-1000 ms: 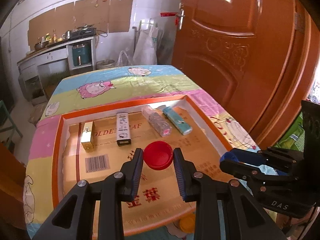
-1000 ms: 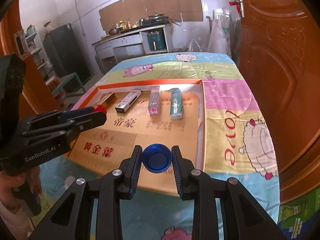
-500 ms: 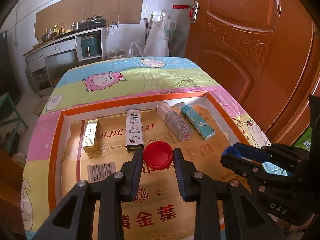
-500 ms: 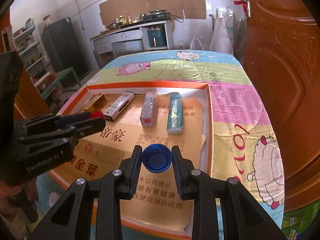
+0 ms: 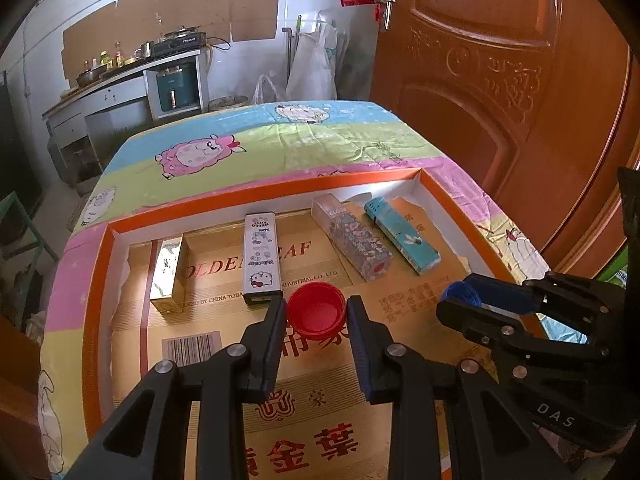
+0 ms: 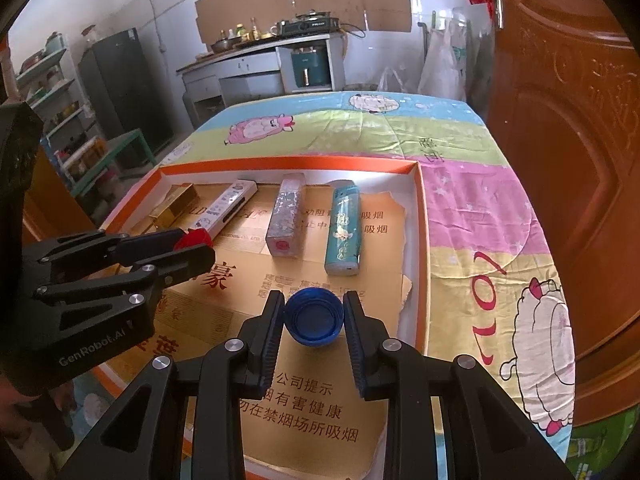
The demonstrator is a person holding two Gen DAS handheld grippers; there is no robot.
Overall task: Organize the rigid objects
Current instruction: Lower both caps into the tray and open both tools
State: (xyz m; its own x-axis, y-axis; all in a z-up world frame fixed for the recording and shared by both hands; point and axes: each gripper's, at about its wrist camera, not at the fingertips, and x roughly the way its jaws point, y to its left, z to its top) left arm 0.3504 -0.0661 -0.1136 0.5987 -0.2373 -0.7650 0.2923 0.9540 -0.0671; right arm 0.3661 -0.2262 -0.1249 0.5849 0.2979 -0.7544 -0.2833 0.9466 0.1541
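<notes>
My left gripper [image 5: 317,312] is shut on a red bottle cap [image 5: 317,313], held open side up over the tray's cardboard lining. My right gripper [image 6: 314,315] is shut on a blue bottle cap [image 6: 315,317] above the tray's right half. From the left wrist view the right gripper [image 5: 460,300] shows at the right with the blue cap [image 5: 461,294] in it. The right wrist view shows the left gripper [image 6: 194,246] at the left with the red cap [image 6: 195,237]. The orange-rimmed tray [image 5: 96,280] holds a row of small items: a gold box [image 5: 168,270], a white cartoon lighter [image 5: 261,258], a floral lighter [image 5: 352,238] and a teal lighter [image 5: 402,240].
The tray [image 6: 421,216] lies on a table under a cartoon sheep cloth [image 6: 480,208]. A brown wooden door [image 5: 500,80] stands close on the right. A kitchen counter [image 6: 260,64] with a stove, a dark fridge [image 6: 116,88] and shelves are at the back.
Both grippers have moved forward over the tray and dropped a little, each keeping its cap. The row of lighters now sits nearer in both views.
</notes>
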